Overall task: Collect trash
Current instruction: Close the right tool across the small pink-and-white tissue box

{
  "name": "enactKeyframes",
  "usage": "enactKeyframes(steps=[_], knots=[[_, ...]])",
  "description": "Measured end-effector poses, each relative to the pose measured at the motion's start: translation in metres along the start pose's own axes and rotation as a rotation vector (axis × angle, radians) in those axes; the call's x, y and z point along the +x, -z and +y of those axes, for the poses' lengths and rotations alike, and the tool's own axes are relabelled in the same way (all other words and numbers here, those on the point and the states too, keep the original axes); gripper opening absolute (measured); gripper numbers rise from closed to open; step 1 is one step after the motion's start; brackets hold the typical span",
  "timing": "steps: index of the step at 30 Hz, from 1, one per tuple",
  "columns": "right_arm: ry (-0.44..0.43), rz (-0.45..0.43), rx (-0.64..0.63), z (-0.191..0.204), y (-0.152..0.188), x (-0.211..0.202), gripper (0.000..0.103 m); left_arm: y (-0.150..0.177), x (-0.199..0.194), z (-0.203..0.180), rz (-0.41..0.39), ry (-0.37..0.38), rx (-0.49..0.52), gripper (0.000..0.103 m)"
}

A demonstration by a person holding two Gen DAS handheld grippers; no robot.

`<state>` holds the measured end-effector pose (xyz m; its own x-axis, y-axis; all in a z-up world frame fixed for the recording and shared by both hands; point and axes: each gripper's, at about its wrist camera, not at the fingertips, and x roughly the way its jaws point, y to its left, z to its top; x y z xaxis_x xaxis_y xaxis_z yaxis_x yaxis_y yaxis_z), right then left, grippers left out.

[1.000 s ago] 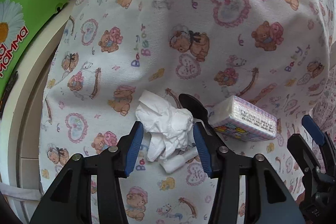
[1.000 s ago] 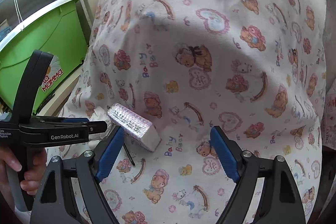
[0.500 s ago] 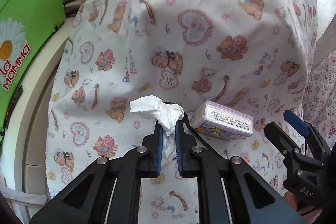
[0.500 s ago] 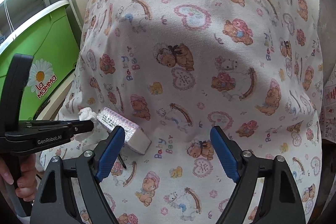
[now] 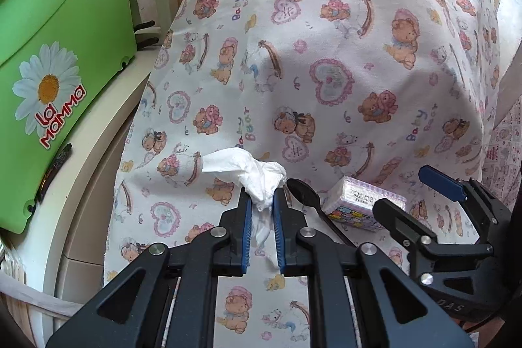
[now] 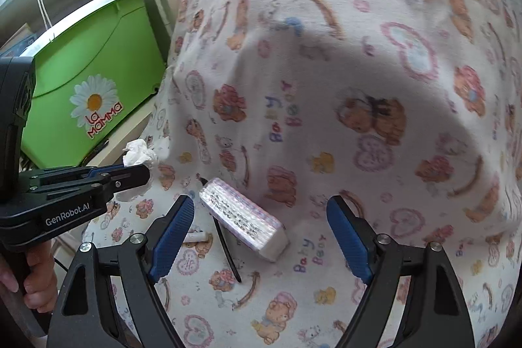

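We have the left gripper (image 5: 262, 204) clamped tight on the crumpled white tissue (image 5: 248, 173), which sits pinched between the blue pads and bulges out toward 11 o'clock above the bear-print cloth (image 5: 326, 54). At 2 o'clock from those fingertips lies a black plastic spoon (image 5: 305, 194), its handle running under our frame, and just past it the small patterned packet (image 5: 362, 206). Our right gripper (image 6: 261, 237) stands wide open with nothing in it; the packet and the spoon's handle lie between its pads, nearer the left one. A small white tube (image 6: 195, 237) rests beside that pad. The green bin (image 5: 55, 64) stands at 9 o'clock, off the cloth.
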<state>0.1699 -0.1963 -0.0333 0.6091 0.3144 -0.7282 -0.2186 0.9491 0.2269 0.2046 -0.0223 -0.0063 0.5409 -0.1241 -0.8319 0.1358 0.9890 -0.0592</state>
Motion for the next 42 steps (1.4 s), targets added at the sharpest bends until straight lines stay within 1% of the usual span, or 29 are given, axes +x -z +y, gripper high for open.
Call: enactKeyframes(steps=[2, 5, 7, 11, 12, 13, 14, 15, 16, 17, 20, 24, 28, 29, 31, 35, 37, 38, 39, 42], knots=[[0.035, 0.028, -0.059, 0.008, 0.001, 0.01, 0.085, 0.001, 0.001, 0.0, 0.006, 0.008, -0.004, 0.011], [0.028, 0.072, -0.121, 0.019, 0.005, 0.024, 0.085, 0.001, 0.004, 0.001, 0.002, -0.003, 0.001, 0.011], [0.057, 0.082, -0.141, 0.023, 0.01, 0.032, 0.085, 0.001, 0.005, 0.0, 0.001, -0.005, -0.003, 0.011], [0.062, 0.095, -0.152, 0.027, 0.014, 0.044, 0.085, 0.001, 0.008, 0.0, 0.011, 0.002, -0.01, 0.012], [0.059, 0.094, -0.155, 0.028, 0.014, 0.045, 0.083, 0.001, 0.008, 0.0, 0.012, 0.002, -0.007, 0.012], [0.058, 0.095, -0.161, 0.03, 0.014, 0.046, 0.075, 0.002, 0.008, -0.001, 0.012, 0.002, -0.005, 0.011], [0.061, 0.101, -0.168, 0.031, 0.014, 0.048, 0.062, 0.002, 0.008, -0.003, 0.011, 0.003, -0.001, 0.012], [0.067, 0.112, -0.171, 0.032, 0.015, 0.049, 0.055, 0.002, 0.007, -0.004, 0.01, 0.002, 0.004, 0.012], [0.07, 0.115, -0.168, 0.033, 0.015, 0.05, 0.054, 0.002, 0.007, -0.005, 0.008, 0.001, 0.008, 0.012], [0.067, 0.11, -0.161, 0.034, 0.016, 0.05, 0.051, 0.002, 0.006, -0.006, 0.006, 0.0, 0.013, 0.012], [0.053, 0.111, -0.131, 0.032, 0.017, 0.046, 0.044, 0.005, 0.003, -0.008, -0.007, -0.015, 0.023, 0.012], [0.073, 0.113, -0.093, 0.026, 0.02, 0.036, 0.04, 0.006, -0.001, -0.006, -0.017, -0.02, 0.009, 0.011], [0.092, 0.102, -0.046, 0.021, 0.02, 0.019, 0.039, 0.008, -0.006, -0.004, -0.023, -0.021, 0.003, 0.012], [0.104, 0.113, -0.039, 0.021, 0.021, 0.017, 0.039, 0.008, -0.006, -0.004, -0.024, -0.022, 0.004, 0.012], [0.146, 0.167, -0.022, 0.018, 0.025, 0.019, 0.04, 0.01, -0.008, -0.005, -0.023, -0.019, 0.007, 0.011], [0.114, 0.193, 0.049, 0.004, 0.029, 0.018, 0.04, 0.013, -0.012, -0.008, -0.023, -0.009, 0.016, 0.012], [0.051, 0.217, 0.026, 0.005, 0.028, 0.018, 0.046, 0.013, -0.013, -0.008, -0.024, -0.006, 0.019, 0.012], [0.025, 0.225, 0.01, 0.006, 0.027, 0.018, 0.051, 0.013, -0.014, -0.008, -0.023, -0.004, 0.02, 0.012], [0.011, 0.221, -0.005, 0.009, 0.026, 0.019, 0.054, 0.013, -0.014, -0.008, -0.021, -0.001, 0.019, 0.012], [-0.005, 0.176, -0.043, 0.014, 0.023, 0.015, 0.058, 0.014, -0.015, -0.007, -0.018, 0.007, 0.016, 0.012]])
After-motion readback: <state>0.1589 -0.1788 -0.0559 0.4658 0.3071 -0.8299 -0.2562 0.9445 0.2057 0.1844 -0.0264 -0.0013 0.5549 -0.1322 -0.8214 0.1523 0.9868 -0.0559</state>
